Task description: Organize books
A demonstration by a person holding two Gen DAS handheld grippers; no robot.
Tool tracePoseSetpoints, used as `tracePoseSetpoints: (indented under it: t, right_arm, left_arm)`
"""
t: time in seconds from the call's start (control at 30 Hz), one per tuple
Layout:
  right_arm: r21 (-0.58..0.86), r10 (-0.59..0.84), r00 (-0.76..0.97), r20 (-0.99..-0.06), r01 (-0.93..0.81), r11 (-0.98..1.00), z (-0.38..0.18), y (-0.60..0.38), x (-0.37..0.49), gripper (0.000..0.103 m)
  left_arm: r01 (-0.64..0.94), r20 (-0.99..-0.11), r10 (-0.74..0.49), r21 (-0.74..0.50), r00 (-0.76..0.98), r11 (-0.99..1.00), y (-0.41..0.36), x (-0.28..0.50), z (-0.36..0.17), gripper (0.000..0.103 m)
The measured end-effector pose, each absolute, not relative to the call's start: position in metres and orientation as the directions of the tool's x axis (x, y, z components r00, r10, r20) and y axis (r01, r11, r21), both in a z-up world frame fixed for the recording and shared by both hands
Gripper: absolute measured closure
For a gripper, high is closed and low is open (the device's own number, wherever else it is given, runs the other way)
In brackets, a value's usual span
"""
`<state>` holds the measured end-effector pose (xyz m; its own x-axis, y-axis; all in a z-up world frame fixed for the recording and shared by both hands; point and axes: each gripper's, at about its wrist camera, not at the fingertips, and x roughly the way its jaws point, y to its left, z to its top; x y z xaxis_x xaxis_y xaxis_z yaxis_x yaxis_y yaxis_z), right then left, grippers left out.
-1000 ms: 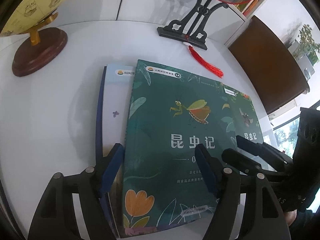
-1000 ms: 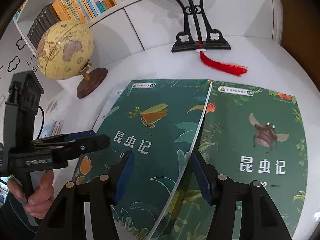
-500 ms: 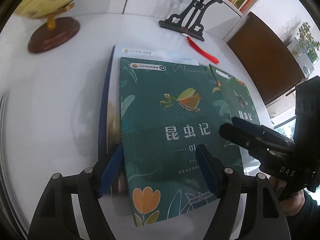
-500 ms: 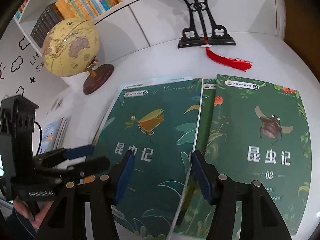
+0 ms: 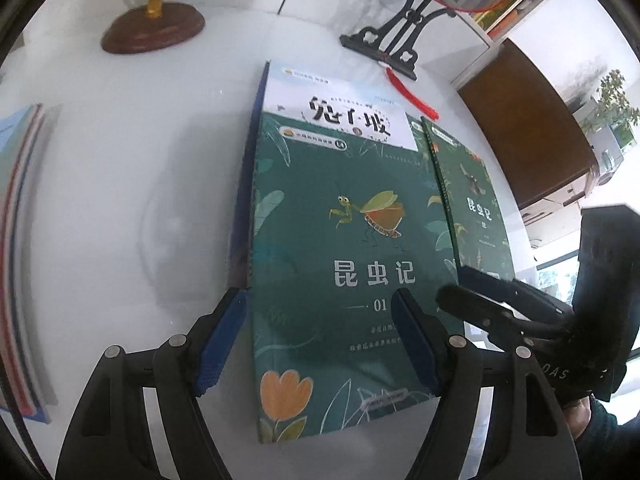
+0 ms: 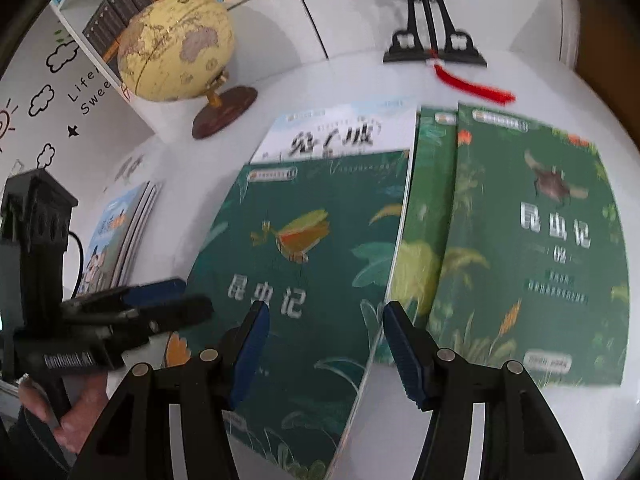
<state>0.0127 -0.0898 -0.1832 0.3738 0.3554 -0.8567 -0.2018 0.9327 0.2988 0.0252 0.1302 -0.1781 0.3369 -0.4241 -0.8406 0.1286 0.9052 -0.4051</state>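
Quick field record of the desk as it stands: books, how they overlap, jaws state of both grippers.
surface: white desk
top book: green mantis book 01, lying on the white-topped book
right book: green beetle book 02, flat on the desk
left gripper: jaws open, straddling book 01's left part
right gripper: jaws open over book 01's right edge
far side: globe, black ornament stand

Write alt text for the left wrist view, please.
A green insect book lies on a white table, partly covering a white-topped book, between the open fingers of the left hand-held gripper. A second green book lies right; a globe stands behind.
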Motion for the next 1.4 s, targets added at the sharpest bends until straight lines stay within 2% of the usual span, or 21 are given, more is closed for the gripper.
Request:
tracePoseSetpoints:
  t: [0.37,0.8,0.9,1.03,1.13,1.23,1.33,1.4]
  right_arm:
    - [0.354,0.404,0.306,-0.862,-0.207,0.912,-0.197,-0.101,-0.022,0.044]
    - [0.434,0.484,0.335,-0.809,-0.217,0.875,-0.204,-0.098,-0.013,0.045]
    - [0.453,0.505,0.326,-0.799,-0.226,0.862,-0.202,-0.099,-0.013,0.045]
    - [0.573,0.615,0.304,-0.728,-0.223,0.789,-0.197,-0.111,-0.013,0.045]
    - [0.656,0.678,0.282,-0.679,-0.184,0.732,-0.202,-0.117,-0.010,0.045]
    - [0.638,0.654,0.298,-0.695,-0.163,0.753,-0.206,-0.116,-0.009,0.045]
    - [0.538,0.571,0.307,-0.761,-0.193,0.821,-0.205,-0.104,-0.008,0.045]
    - [0.458,0.508,0.323,-0.798,-0.223,0.861,-0.200,-0.096,-0.008,0.045]
  left_arm:
    - [0.074,-0.851,-0.434,-0.432,0.297,0.899,0.137,0.007,-0.197,0.032]
    - [0.094,-0.816,-0.481,-0.478,0.321,0.873,0.132,0.012,-0.196,0.032]
    - [0.094,-0.752,-0.558,-0.565,0.351,0.820,0.143,0.007,-0.183,0.032]
    - [0.112,-0.664,-0.639,-0.654,0.390,0.748,0.149,0.004,-0.168,0.032]
    - [0.110,-0.683,-0.628,-0.639,0.373,0.761,0.138,0.010,-0.175,0.032]
    - [0.088,-0.727,-0.609,-0.617,0.317,0.782,0.124,0.015,-0.196,0.033]
    - [0.091,-0.765,-0.562,-0.565,0.316,0.820,0.115,0.015,-0.201,0.043]
    - [0.092,-0.788,-0.534,-0.533,0.307,0.841,0.113,0.016,-0.200,0.057]
